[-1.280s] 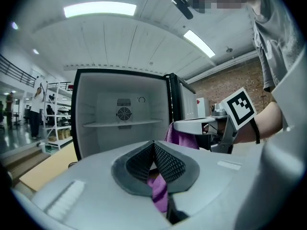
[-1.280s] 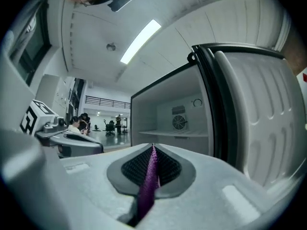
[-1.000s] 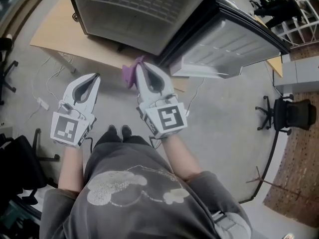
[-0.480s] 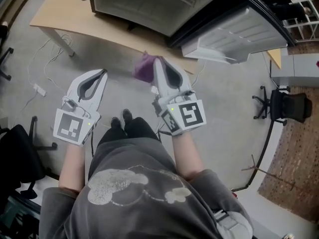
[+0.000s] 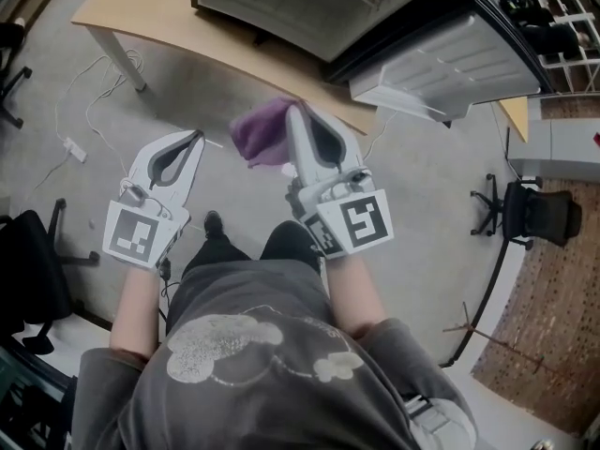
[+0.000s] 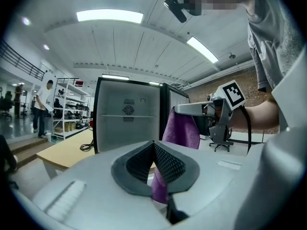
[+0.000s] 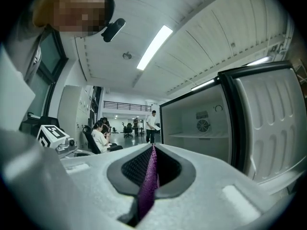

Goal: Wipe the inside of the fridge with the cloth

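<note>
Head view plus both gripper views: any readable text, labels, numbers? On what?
No readable words or numbers anywhere.
Right marker cube on right tongs: square code pattern, no letters.
Left marker cube on left tongs: likewise.
Fridge back wall: small mark above the fan grille, too small to read.
Shirt: cloud print, no words.
Cloth: plain, no label seen.

The open grey fridge [image 5: 300, 7] stands on the pale wooden table [image 5: 141, 17] at the head view's top, its door [image 5: 450, 59] at upper right. At centre, the purple cloth [image 5: 261, 131] sits in the right gripper [image 5: 296, 112], with the left gripper [image 5: 194, 137] to its left.
</note>
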`<state>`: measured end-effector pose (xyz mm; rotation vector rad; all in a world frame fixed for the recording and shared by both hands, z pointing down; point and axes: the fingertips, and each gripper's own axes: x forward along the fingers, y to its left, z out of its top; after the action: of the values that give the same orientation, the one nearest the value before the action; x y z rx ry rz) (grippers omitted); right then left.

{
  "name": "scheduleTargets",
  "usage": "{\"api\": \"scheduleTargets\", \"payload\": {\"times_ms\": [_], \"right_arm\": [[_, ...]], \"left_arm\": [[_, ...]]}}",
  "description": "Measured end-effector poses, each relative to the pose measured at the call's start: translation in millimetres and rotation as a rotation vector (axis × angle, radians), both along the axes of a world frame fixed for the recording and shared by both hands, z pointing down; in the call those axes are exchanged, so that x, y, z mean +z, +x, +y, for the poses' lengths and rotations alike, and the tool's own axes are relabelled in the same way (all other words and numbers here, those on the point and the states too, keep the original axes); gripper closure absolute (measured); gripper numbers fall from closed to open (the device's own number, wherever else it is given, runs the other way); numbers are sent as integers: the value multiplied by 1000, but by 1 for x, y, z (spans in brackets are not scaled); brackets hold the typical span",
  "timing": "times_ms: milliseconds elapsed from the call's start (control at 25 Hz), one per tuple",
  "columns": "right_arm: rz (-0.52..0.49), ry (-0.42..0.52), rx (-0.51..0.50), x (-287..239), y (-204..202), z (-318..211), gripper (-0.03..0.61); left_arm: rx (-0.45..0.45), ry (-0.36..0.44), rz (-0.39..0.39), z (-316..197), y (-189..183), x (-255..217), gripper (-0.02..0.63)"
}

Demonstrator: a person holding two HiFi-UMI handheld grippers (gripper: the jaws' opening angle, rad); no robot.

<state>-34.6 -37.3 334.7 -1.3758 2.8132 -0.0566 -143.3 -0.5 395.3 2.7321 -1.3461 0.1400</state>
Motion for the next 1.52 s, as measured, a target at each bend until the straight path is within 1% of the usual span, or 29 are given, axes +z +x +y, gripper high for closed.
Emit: {"api": "scheduleTargets", "payload": {"times_ms": [80,160,360,520,640,720,960,1080,1200,1320,1520], "right_arm": [[-13,-3,-30,0,3,3,581],[-28,-3,-68,-1,11,8,581],[-39,22,-220,-9,32,40,581],[-36,52,-320,-15,69,81,581],[-60,67,-383,-18,105,111,581],[-75,64,-416,-18,130,130,581],[-64,80,-464,-16,206,180,581],[-27,93,-505,-9,236,205,581],[-23,75,-525,-4,257,224,581],[-50,49,-534,-7,270,238,581],[-56,68,-535,-13,290,256,581]], "left_arm": [[-20,14,-10,7,5,-1,595],[-60,6,-24,14,14,-4,595],[-164,44,-44,46,45,-8,595],[-193,77,-50,81,94,-11,595],[-223,94,-60,105,134,-13,595],[-248,98,-53,123,161,-13,595],[-281,112,-48,181,243,-16,595],[-293,106,-43,210,276,-16,595],[-301,92,-55,232,302,-15,595],[-302,74,-61,248,320,-15,595],[-295,52,-82,260,346,-21,595]]}}
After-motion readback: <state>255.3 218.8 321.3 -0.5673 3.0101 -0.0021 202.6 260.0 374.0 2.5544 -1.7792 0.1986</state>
